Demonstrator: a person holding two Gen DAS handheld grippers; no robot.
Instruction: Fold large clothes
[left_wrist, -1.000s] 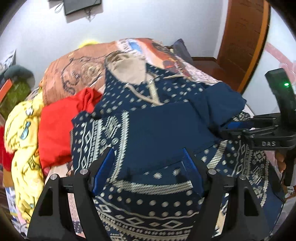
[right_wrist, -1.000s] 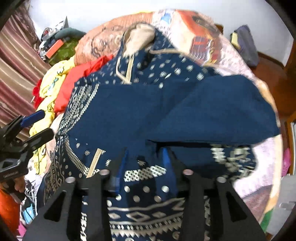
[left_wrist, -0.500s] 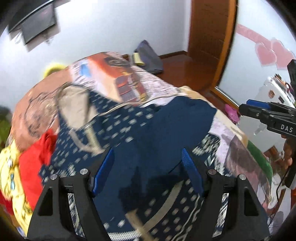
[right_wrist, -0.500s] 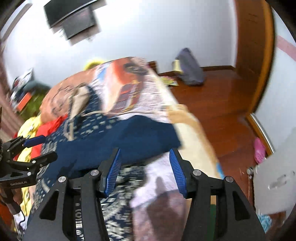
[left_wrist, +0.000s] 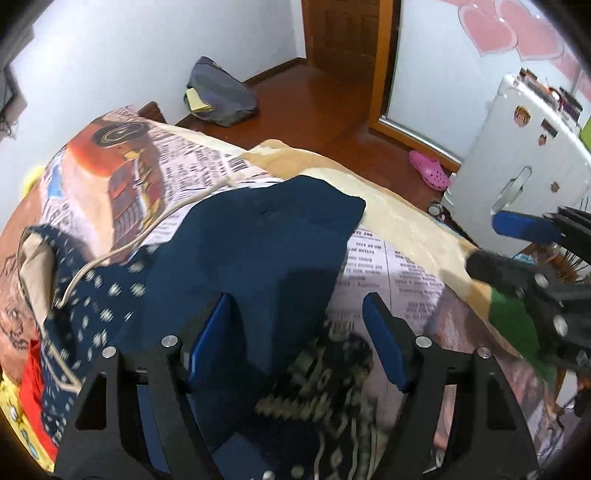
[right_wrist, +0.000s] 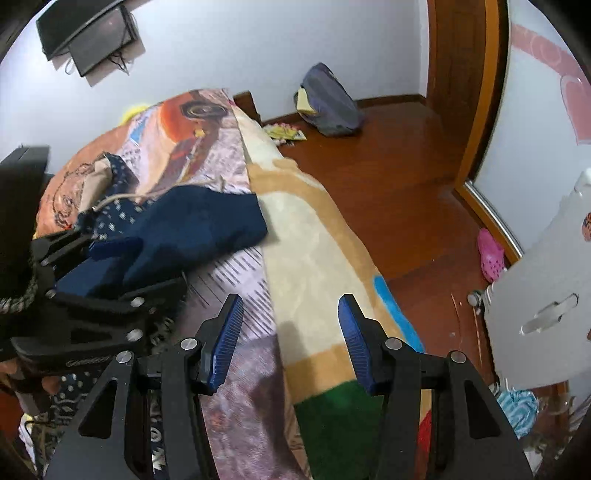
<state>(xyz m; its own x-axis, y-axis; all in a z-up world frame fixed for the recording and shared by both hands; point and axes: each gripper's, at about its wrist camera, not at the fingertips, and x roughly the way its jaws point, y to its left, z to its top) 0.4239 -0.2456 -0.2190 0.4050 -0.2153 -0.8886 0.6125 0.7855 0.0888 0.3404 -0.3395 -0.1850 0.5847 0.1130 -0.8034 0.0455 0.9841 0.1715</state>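
A large navy garment (left_wrist: 258, 240) with a pale geometric print lies spread on the bed, its plain navy sleeve folded across the body and ending near the bed's edge (right_wrist: 192, 221). A beige neck lining (left_wrist: 33, 258) and a cord show at its far end. My left gripper (left_wrist: 295, 301) hovers open over the sleeve and the patterned hem, with nothing pinched. My right gripper (right_wrist: 289, 299) is open above the printed bedcover (right_wrist: 306, 240) at the bed's edge, beyond the garment, nothing between its pads. Each gripper shows in the other's view: the right (left_wrist: 484, 242), the left (right_wrist: 159, 264).
Red and yellow clothes (left_wrist: 29, 369) are piled at the bed's left. On the wooden floor lie a grey bag (right_wrist: 332, 103) and a pink clog (right_wrist: 489, 254). A white cabinet (right_wrist: 546, 295) stands close to the bed, a wooden door (left_wrist: 343, 37) behind, a screen (right_wrist: 85, 29) on the wall.
Both grippers swung right from the garment's middle towards the bed's edge. The right gripper's jaws stand wider than a second ago and have left the hem. The sleeve lies folded as before.
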